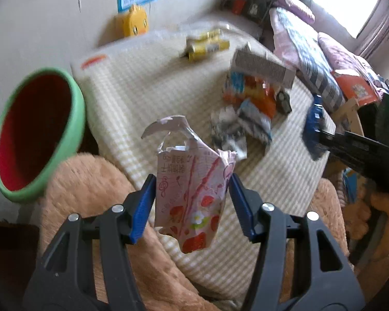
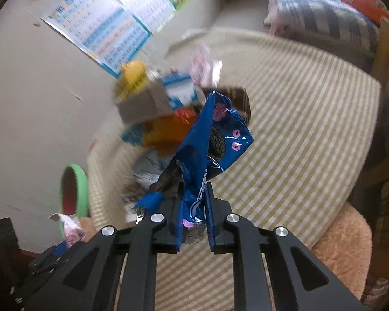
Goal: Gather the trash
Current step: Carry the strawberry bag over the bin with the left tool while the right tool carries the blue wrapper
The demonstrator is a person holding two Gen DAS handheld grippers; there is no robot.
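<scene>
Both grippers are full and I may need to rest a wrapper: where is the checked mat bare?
Bare: the checked mat between the green bin and the yellow cans. Crowded: the wrapper pile.

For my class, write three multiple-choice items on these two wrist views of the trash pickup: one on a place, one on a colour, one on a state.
1. Where does the green bin stand in the left wrist view?
A. Left of the striped mat
B. On the mat
C. Behind the yellow cans

2. What colour is the bin's inside?
A. Blue
B. Red
C. White

3. What does the right gripper do?
A. Hangs open and empty
B. Pinches a blue wrapper
C. Holds a pink carton

Answers:
1 A, its rim shows off the mat's left edge.
2 B, red shows within the green rim.
3 B, its fingers are shut on the wrapper; the pink carton sits in the left gripper.
</scene>
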